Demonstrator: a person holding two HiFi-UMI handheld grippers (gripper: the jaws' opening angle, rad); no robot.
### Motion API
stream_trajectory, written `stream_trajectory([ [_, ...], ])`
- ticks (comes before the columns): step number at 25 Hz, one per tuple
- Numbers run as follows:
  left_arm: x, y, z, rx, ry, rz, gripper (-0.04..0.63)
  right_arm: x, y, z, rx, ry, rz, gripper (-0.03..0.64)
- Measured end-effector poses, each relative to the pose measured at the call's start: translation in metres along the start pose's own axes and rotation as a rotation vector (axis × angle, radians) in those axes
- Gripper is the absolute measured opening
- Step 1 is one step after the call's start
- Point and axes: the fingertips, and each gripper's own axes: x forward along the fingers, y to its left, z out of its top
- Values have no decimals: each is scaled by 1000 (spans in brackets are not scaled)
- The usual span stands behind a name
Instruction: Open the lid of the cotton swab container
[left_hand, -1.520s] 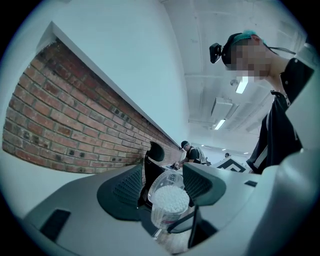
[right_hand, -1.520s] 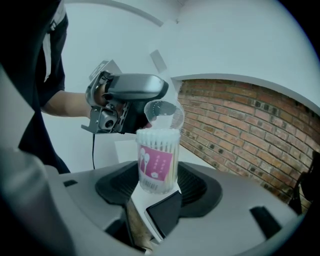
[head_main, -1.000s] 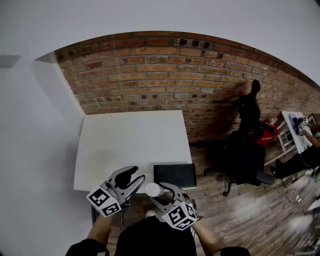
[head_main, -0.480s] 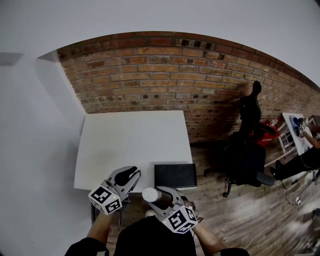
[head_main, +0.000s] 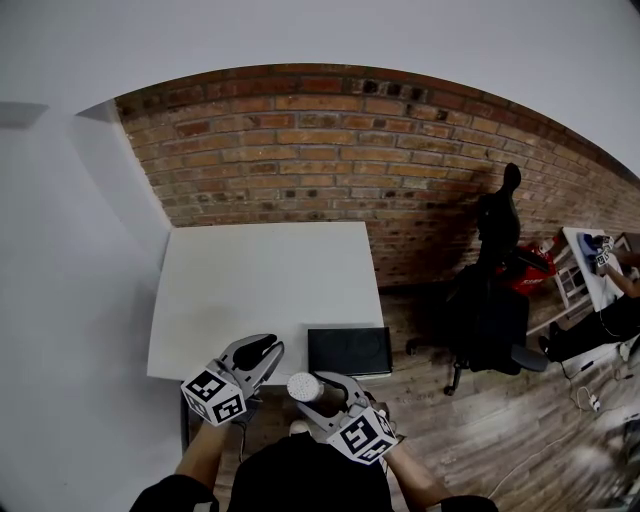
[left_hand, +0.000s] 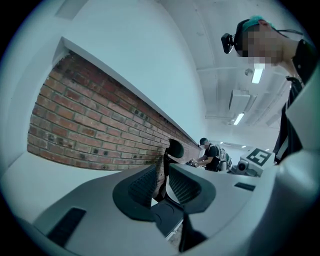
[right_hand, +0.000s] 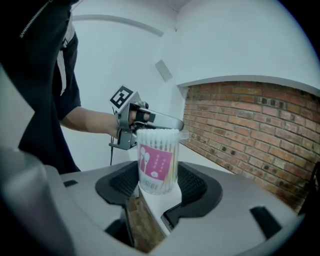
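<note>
The cotton swab container (right_hand: 157, 160) is a clear tub with a pink label and a white lid (head_main: 302, 385). My right gripper (right_hand: 158, 176) is shut on its lower body and holds it upright, just off the near edge of the white table (head_main: 260, 280). In the head view the right gripper (head_main: 316, 392) is low in the middle. My left gripper (head_main: 266, 354) hovers just left of the container; its jaws have just been closing. In the left gripper view they (left_hand: 164, 175) stand a narrow gap apart with nothing between them. Seen from the right gripper, the left gripper (right_hand: 170, 121) reaches behind the lid.
A flat black box (head_main: 348, 350) lies at the table's near right corner. A brick wall (head_main: 330, 150) backs the table. A black office chair (head_main: 490, 300) stands on the wooden floor to the right, with a person at a desk (head_main: 600, 260) beyond.
The left gripper's jaws have narrowed and it has sunk a little. The right gripper with the container has barely shifted.
</note>
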Motion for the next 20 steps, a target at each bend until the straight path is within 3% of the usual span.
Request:
stream_trajectory([
  [7,-4,6,6,-16,-25,21,89,-2,-23,-20,167,-30,-58,249],
  [16,2,18,-9,65,10,100,89,-37,-108,-19,312,-149,-367,249],
  [20,6,26,-10,63,10,128,89,-51,-134,-11,340,-187,-441,249],
])
